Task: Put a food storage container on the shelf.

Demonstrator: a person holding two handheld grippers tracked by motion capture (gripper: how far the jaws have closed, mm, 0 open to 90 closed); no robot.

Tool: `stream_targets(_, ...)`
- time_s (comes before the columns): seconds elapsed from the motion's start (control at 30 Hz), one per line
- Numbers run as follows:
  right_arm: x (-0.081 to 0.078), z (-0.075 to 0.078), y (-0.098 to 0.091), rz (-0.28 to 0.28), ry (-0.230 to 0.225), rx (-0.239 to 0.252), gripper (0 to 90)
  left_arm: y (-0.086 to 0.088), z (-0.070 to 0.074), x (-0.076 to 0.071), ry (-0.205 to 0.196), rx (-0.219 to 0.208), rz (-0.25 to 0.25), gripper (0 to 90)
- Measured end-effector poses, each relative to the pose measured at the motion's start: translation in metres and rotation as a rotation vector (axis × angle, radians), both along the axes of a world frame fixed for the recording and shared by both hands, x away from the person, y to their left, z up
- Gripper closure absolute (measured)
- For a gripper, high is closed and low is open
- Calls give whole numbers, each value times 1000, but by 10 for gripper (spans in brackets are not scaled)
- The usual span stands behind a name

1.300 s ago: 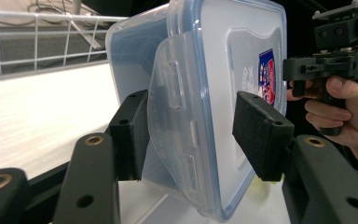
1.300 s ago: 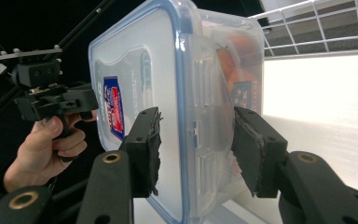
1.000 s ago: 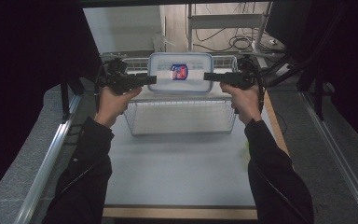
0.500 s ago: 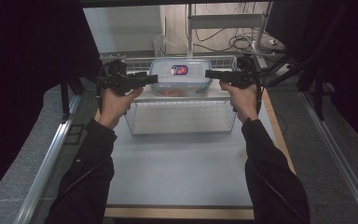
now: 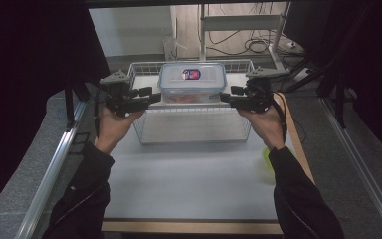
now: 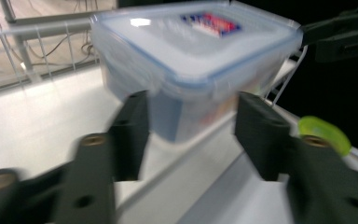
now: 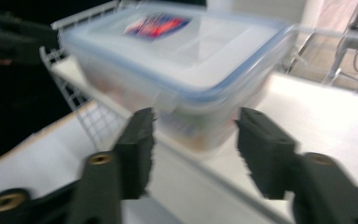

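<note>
Flanking the lidded box over the wire basket

One clear plastic container (image 5: 192, 82) with a blue-edged lid sits in the far part of one wire basket (image 5: 194, 124). Its lid bears one red-and-blue label (image 5: 191, 74); the writing is too blurred to read. The left gripper (image 5: 153, 96) and right gripper (image 5: 225, 97) stand at the container's two ends, jaws part-open, pads clear of it; both have just been closing, with nothing pressed between them. A second ago, both grippers clasped the container's ends. One yellow-green lid (image 5: 267, 159) lies right of the basket.
</note>
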State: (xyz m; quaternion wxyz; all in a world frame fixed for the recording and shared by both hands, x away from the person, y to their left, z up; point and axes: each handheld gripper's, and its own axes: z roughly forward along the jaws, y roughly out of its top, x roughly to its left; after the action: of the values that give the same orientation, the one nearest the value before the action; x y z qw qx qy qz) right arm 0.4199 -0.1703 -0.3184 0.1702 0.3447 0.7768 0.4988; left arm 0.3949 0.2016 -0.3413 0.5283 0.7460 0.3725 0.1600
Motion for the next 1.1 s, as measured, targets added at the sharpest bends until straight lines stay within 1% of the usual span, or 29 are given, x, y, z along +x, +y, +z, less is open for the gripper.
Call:
stream_targets(0.07, -2, -5, 5, 10, 17, -20, 645, -5, -4, 0, 3, 18, -2, 641)
stream_targets(0.1, 0, -9, 8, 11, 30, -33, 698, -8, -5, 1, 5, 20, -6, 684)
stream_targets(0.13, 0, -9, 8, 11, 30, -33, 698, -8, -5, 1, 5, 20, -6, 716)
stream_targets(0.17, 4, -15, 11, 16, 58, -24, 805, -14, -8, 3, 5, 25, -2, 751)
stream_targets(0.23, 8, -19, 14, 17, 62, -24, 868, -19, -9, 5, 1, 37, 13, 803)
stream_targets(0.27, 9, -20, 15, 19, 62, -22, 880, -20, -10, 6, -2, 43, 21, 817)
stream_targets(0.3, 10, -21, 16, 20, 61, -20, 890, -21, -10, 7, -3, 40, 22, 841)
stream_targets(0.37, 11, -22, 17, 19, 62, -22, 891, -23, -11, 8, -1, 36, 32, 856)
stream_targets(0.4, 13, -24, 18, 3, 57, -31, 892, -25, -12, 12, -4, 40, 47, 863)
stream_targets(0.43, 13, -24, 18, 3, 57, -31, 892, -25, -12, 12, -4, 40, 47, 867)
stream_targets(0.5, 17, -25, 17, -10, 58, -24, 892, -26, -13, 15, -2, 46, 67, 869)
stream_targets(0.6, 21, -25, 17, -20, 58, -22, 892, -27, -13, 18, 0, 44, 77, 869)
stream_targets(0.63, 22, -26, 17, -23, 59, -22, 892, -28, -14, 21, 9, 43, 84, 869)
stream_targets(0.67, 24, -26, 17, -24, 59, -23, 892, -28, -14, 21, 9, 43, 84, 869)
stream_targets(0.7, 26, -27, 16, -31, 60, -20, 892, -29, -15, 24, 14, 42, 95, 867)
stream_targets(0.8, 29, -28, 16, -37, 61, -10, 892, -30, -15, 27, 16, 41, 98, 866)
stream_targets(0.83, 32, -29, 16, -40, 63, -1, 891, -31, -16, 29, 17, 42, 110, 866)
stream_targets(0.9, 35, -30, 16, -47, 58, -5, 891, -32, -16, 31, 20, 48, 116, 866)
stream_targets(1.0, 37, -30, 16, -50, 62, -6, 891, -33, -17, 32, 21, 49, 113, 867)
stream_targets(1.03, 36, -30, 16, -48, 59, -7, 891, -34, -16, 30, 13, 51, 108, 861)
stream_targets(1.1, 35, -30, 17, -50, 43, -20, 890, -35, -16, 27, 7, 48, 91, 849)
